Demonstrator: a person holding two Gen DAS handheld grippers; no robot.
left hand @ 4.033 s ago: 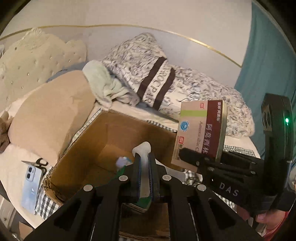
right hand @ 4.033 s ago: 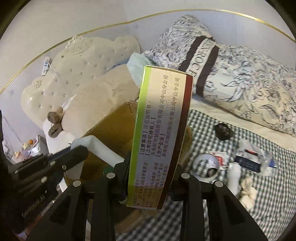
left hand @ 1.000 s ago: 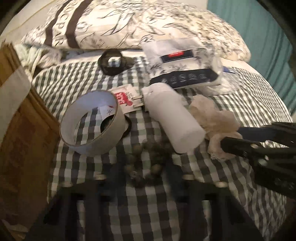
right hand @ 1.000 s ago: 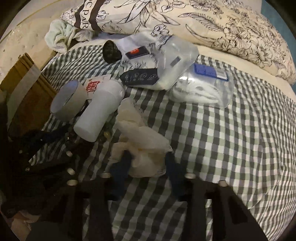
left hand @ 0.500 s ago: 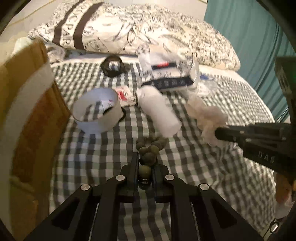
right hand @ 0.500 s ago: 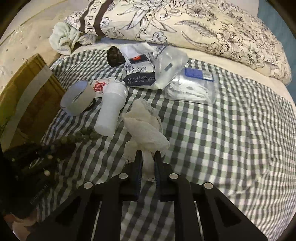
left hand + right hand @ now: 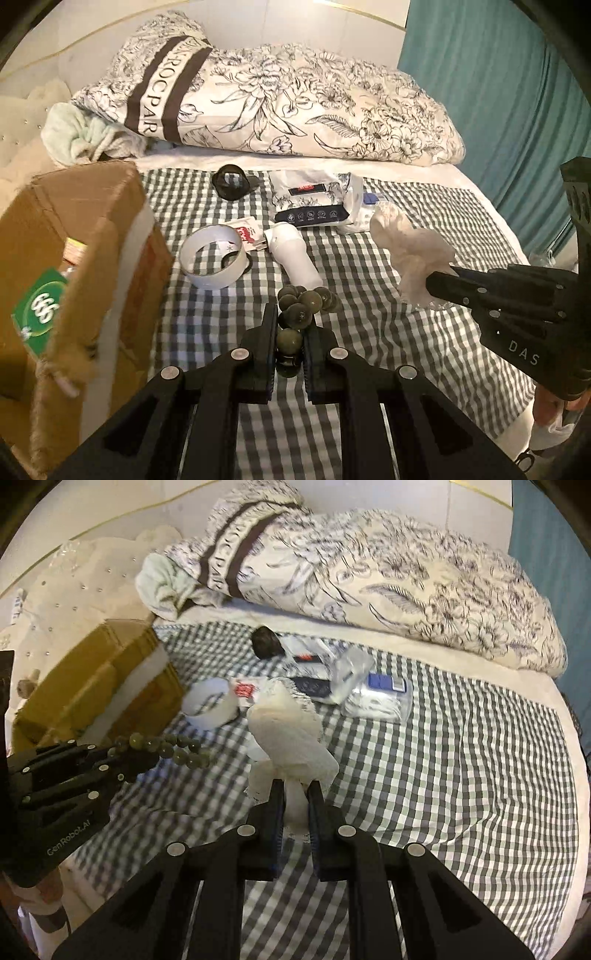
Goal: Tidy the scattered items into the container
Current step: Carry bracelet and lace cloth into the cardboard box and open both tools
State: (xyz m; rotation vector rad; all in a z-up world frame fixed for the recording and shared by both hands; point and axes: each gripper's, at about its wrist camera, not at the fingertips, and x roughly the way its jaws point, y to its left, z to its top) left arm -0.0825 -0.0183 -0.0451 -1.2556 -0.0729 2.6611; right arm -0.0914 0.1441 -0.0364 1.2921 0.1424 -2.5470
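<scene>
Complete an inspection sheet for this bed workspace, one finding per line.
Surface: checked sheet on a bed.
Job's things: cardboard box at left; tape roll, white bottle, packets lying loose.
Clutter: black lump, mint towel.
Grippers: left gripper shut on bead string; right gripper shut on crumpled tissue.
Cables: nothing seen.
Surroundings: floral pillow, teal curtain.

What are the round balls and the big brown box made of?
The beads, pinched in the left tool, look like polished stone or glass: dark olive, smooth, with small shiny glints. I can't tell which. The box looks like plain cardboard: matte brown, with a torn, fuzzy edge and a pale tape strip.
</scene>
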